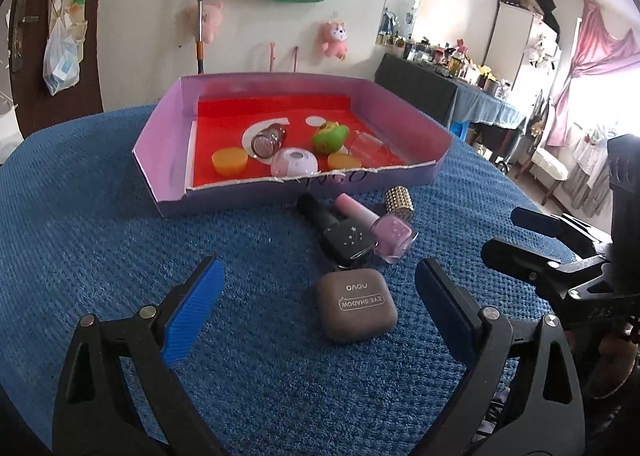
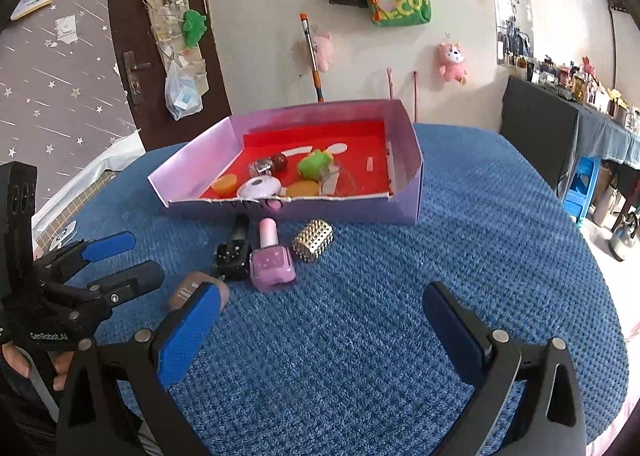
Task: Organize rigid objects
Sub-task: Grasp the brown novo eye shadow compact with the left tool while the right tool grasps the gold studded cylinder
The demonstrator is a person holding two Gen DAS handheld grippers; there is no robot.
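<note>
My left gripper (image 1: 318,292) stands with its jaws spread wide and empty, low in the left wrist frame, blue pads facing each other across a brown eye shadow case (image 1: 355,306). The case lies flat on the blue textured cloth (image 1: 120,256) between the pads, touching neither.

My right gripper (image 2: 320,316) is likewise spread wide and holds nothing, over bare cloth in the lower middle of its frame. In that view the left pad partly covers the eye shadow case at lower left, and my left gripper shows at the far left edge, its jaws parted too.

Just above the case in the left wrist frame lie a black nail polish bottle (image 1: 340,232) and a pink nail polish bottle (image 1: 384,232), side by side on their flanks and apparently touching, caps pointing toward the box. A gold studded cylinder (image 1: 399,203) stands just beyond the pink bottle, near the box front.

The lilac box (image 1: 160,123) with a red floor sits in the upper middle of both frames. Inside it are two orange cups (image 1: 229,161), a pink round compact (image 1: 295,161), a green toy (image 1: 329,137), a small jar with a dark lid (image 1: 269,141) on its side, and a clear container (image 1: 368,145) that is hard to make out.
</note>
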